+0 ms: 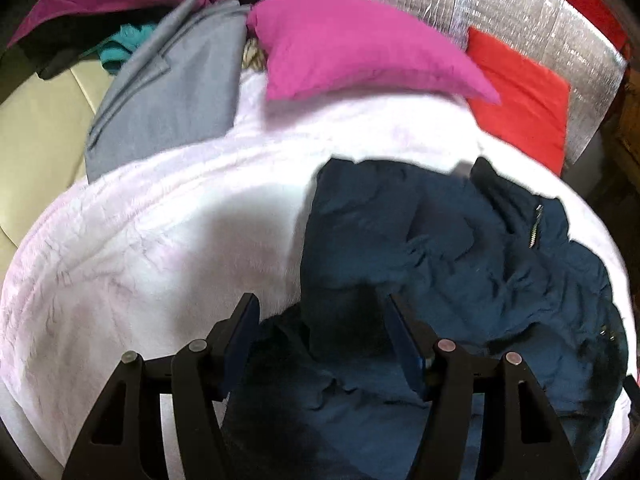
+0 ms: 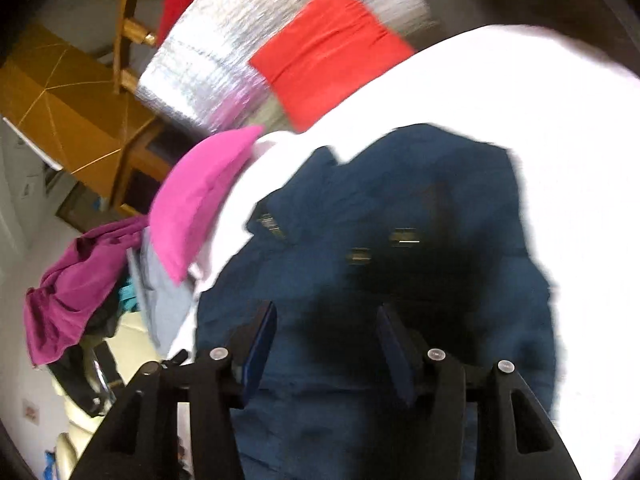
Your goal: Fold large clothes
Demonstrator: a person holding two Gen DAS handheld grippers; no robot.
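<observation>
A crumpled dark blue jacket with a metal zipper lies on a fluffy white blanket. My left gripper hangs just above the jacket's near left part. Its jaws stand apart and the cloth lies below them, not pinched. In the right wrist view the same jacket spreads over the white blanket, with small metal fittings showing. My right gripper is open above the jacket's near part, with nothing clamped between its pads.
A magenta pillow and a folded red cloth lie beyond the jacket, on a silver foil mat. At the left are a grey garment, a purple one and a cream sofa. Wooden furniture stands behind.
</observation>
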